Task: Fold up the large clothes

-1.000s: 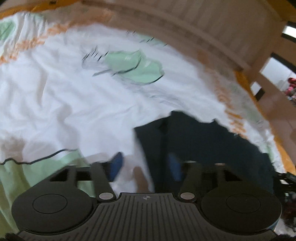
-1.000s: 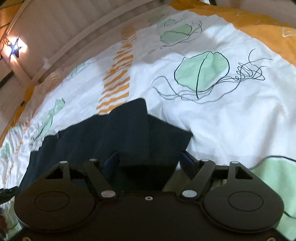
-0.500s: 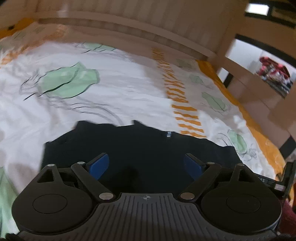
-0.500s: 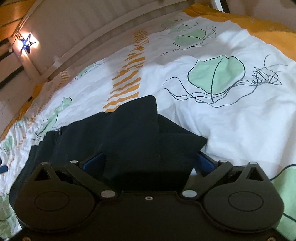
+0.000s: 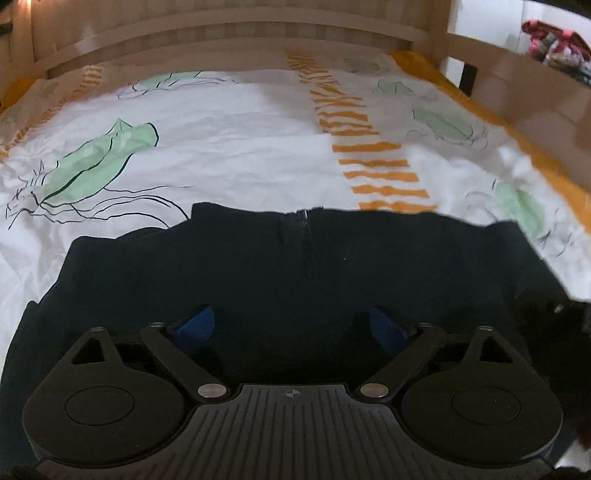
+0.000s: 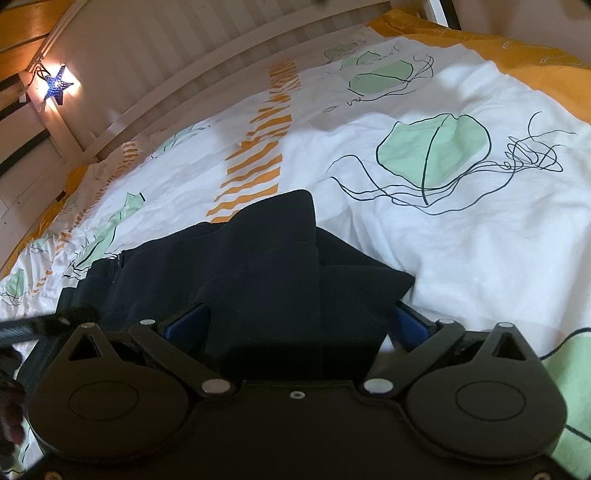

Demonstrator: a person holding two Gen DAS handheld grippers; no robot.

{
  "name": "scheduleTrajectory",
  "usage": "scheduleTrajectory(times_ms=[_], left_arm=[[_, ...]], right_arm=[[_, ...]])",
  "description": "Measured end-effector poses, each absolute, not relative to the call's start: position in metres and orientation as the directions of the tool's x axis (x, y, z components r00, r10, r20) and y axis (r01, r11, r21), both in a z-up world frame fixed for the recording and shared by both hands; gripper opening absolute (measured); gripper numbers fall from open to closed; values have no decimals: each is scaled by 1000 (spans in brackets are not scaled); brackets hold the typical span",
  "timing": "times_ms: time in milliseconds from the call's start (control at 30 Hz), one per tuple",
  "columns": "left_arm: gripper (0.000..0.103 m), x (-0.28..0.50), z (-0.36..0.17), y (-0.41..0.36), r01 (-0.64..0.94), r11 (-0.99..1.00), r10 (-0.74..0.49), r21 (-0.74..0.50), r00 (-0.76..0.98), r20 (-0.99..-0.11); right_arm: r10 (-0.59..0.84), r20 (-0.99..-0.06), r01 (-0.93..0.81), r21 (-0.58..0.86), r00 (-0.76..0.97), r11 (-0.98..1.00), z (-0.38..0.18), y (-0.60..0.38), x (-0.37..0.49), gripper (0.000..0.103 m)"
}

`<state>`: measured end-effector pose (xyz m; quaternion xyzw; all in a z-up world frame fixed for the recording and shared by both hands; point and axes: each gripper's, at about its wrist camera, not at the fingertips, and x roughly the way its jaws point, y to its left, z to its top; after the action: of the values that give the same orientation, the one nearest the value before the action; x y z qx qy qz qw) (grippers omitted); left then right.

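A dark navy zip-neck garment (image 5: pixel 295 266) lies spread on the bed, its collar and zipper (image 5: pixel 304 225) pointing away from me. My left gripper (image 5: pixel 291 328) hovers over the garment's near middle. Its jaws are opening, and there is only flat cloth under them, nothing pinched. In the right wrist view a folded-over part of the garment (image 6: pixel 280 266) lies across the body. My right gripper (image 6: pixel 295 325) stands wide open around the near end of that fold, with its blue pads (image 6: pixel 184 326) beside the cloth.
The white duvet (image 6: pixel 461 240) has green leaf prints and orange stripes (image 5: pixel 373 162). A slatted wooden bed frame (image 5: pixel 229 33) runs along the far side, with a lit star lamp (image 6: pixel 55 86) on it. A heap of clothes (image 5: pixel 554 40) lies beyond the bed at the far right.
The left gripper swept from the garment's edge to over its middle while its jaws spread wider. The right gripper stayed in place and its jaws widened off the folded cloth.
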<state>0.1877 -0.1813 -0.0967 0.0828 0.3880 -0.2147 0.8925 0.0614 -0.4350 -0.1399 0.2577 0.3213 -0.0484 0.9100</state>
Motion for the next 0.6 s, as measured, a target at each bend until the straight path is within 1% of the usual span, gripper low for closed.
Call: scheduleTrajectory(times_ms=[133,400,600], left_arm=[[103,182,-102,-180,456,890,-330,-12,624,-709],[103,177,-108,-180,462,887,-345,-12,645,-682],[103,180,-109,-180,470,882,-357,-25,636,-684]], right_arm=[[78,-610,251,435,788,865,-139,-434,62,103],[82,-605,247,440,792,863,-140,-434,62,103],[82,-605,247,441,792,863,-140,-434,62,103]])
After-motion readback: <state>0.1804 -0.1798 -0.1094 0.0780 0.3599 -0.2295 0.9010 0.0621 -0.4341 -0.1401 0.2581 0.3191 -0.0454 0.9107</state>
